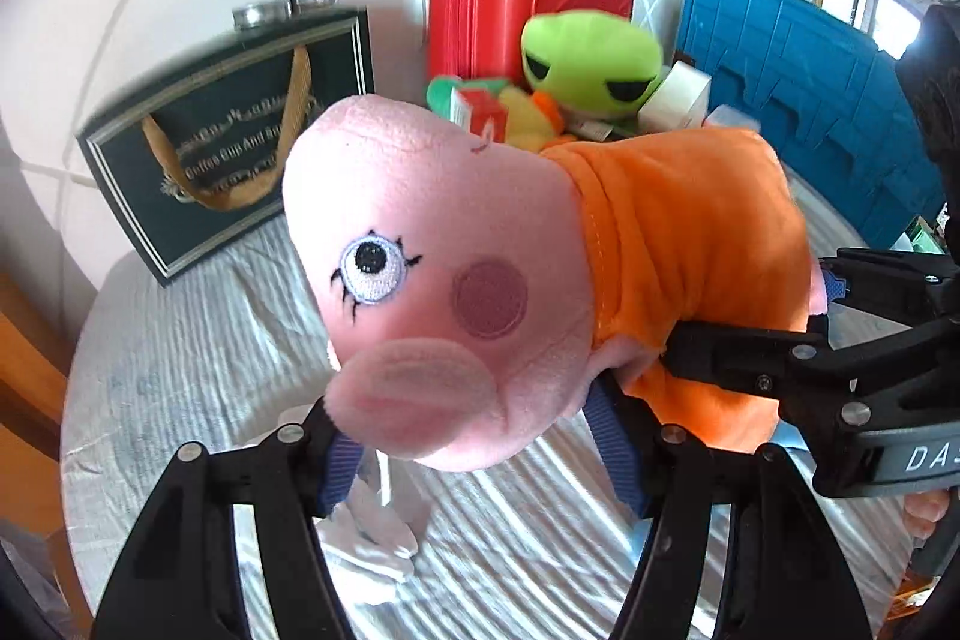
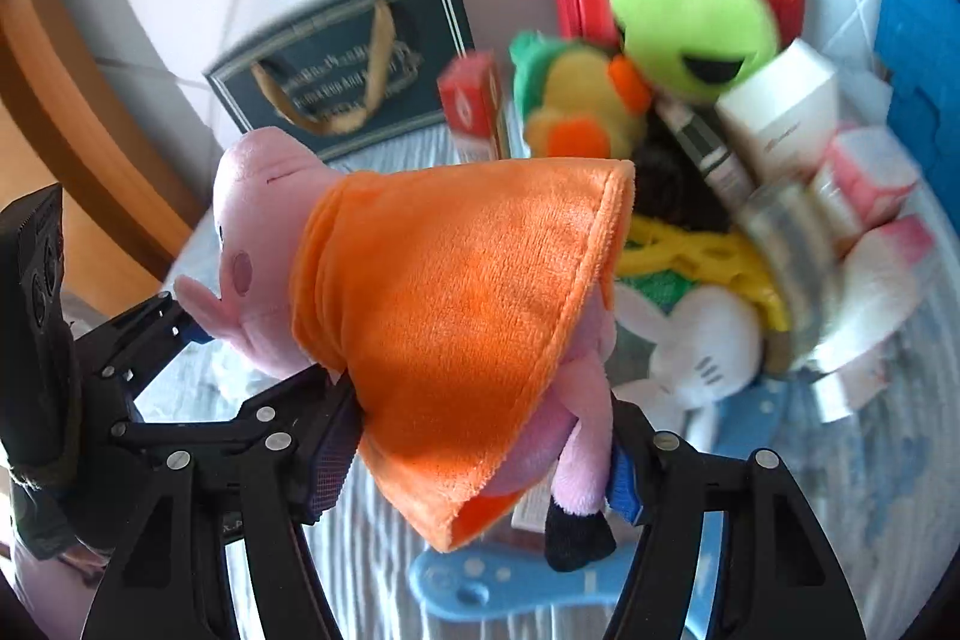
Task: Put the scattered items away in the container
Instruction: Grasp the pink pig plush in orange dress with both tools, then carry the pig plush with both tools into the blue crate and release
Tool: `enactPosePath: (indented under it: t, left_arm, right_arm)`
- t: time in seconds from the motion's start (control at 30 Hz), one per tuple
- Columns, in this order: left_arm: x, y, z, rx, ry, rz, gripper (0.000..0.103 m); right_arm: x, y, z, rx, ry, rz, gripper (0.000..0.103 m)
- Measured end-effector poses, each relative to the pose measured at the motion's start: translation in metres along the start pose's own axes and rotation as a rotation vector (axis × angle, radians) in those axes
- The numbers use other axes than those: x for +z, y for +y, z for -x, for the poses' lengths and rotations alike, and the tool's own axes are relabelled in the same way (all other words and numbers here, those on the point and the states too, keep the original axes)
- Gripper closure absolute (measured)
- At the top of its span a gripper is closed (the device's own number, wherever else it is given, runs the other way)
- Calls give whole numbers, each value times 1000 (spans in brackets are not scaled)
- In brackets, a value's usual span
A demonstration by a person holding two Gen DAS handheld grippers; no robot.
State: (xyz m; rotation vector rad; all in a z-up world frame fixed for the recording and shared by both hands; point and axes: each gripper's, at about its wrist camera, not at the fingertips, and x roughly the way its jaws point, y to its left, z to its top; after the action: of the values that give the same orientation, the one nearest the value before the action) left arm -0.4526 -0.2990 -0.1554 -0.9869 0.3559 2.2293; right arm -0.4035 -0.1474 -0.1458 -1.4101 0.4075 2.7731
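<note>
A pink pig plush in an orange dress (image 1: 456,274) hangs in the air between both grippers. My left gripper (image 1: 480,436) is shut on its snout. My right gripper (image 2: 474,466) is shut on its dress and legs (image 2: 468,316); it also shows in the left wrist view (image 1: 750,340) at the right. A blue plastic container (image 1: 810,100) stands at the back right, its edge also in the right wrist view (image 2: 924,58). Beyond the pig lies a pile with a green frog plush (image 2: 696,22), a yellow duck plush (image 2: 582,100), boxes and a white plush (image 2: 702,346).
A red case (image 1: 522,4) and a dark gift bag (image 1: 234,124) stand at the back by the white wall. A striped grey sheet (image 1: 198,340) covers the surface. A light blue flat toy (image 2: 480,580) lies below the pig. Wooden furniture (image 2: 72,112) is at the left.
</note>
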Motion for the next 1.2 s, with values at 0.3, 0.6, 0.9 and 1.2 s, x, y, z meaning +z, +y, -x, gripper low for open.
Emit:
enactPosePath:
  t: [0.3, 0.6, 0.9, 1.2]
  left_arm:
    - [2, -43, 107, 39, -92, -17, 37]
    - [20, -122, 182, 50, -199, -32, 37]
    - [53, -279, 202, 42, -293, -26, 37]
    - [106, -454, 196, 5, -326, -69, 37]
  right_arm:
    - [-19, 27, 104, 13, -105, 23, 36]
    - [-38, 6, 215, -3, -202, 64, 35]
    - [-52, -99, 319, -39, -280, 116, 35]
    - [-65, -242, 409, -80, -321, 123, 35]
